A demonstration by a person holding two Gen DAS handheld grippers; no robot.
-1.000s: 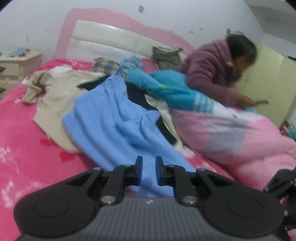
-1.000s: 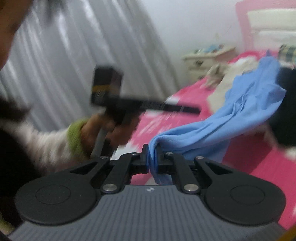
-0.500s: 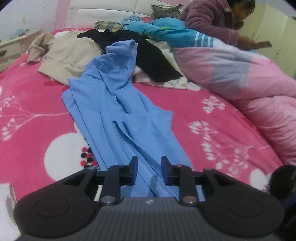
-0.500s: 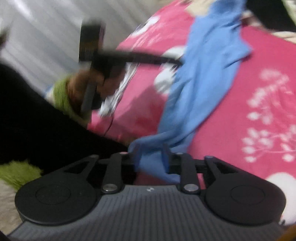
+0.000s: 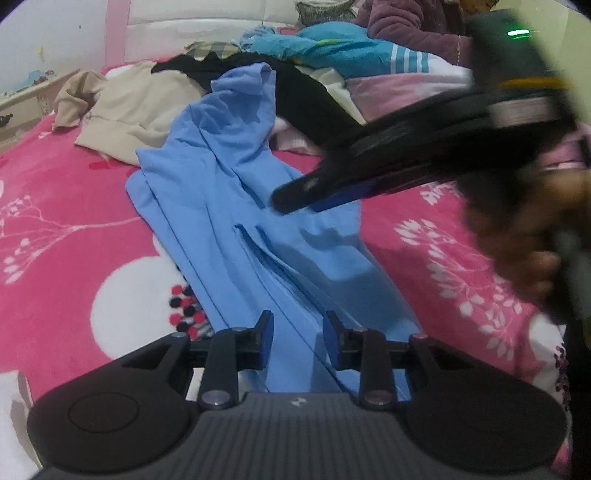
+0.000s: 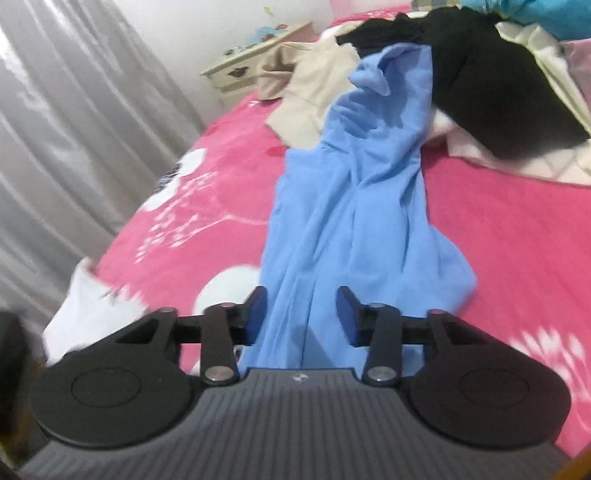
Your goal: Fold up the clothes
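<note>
A light blue garment (image 5: 236,221) lies stretched in long folds on the pink flowered bedspread (image 5: 74,206), its far end reaching the clothes pile. My left gripper (image 5: 298,339) hovers over its near end, open, the cloth below the gap and not pinched. In the right wrist view my right gripper (image 6: 301,314) stands over the same blue garment (image 6: 354,206) with its jaws opening; the cloth shows between the pads, which do not press on it. In the left wrist view the right gripper (image 5: 291,199) crosses blurred above the garment, held by a hand (image 5: 517,229).
Beyond the blue garment lie a beige garment (image 5: 140,107), a black one (image 5: 310,107) and a teal one (image 5: 343,51). A person in a purple sweater (image 5: 406,26) sits by the pink quilt (image 5: 399,88). A nightstand (image 6: 255,62) and grey curtain (image 6: 74,129) stand left.
The right gripper, shut on the blue garment's edge a second ago, has let it go. Both grippers dropped toward the bed, the left opened wider, and the garment now lies flat.
</note>
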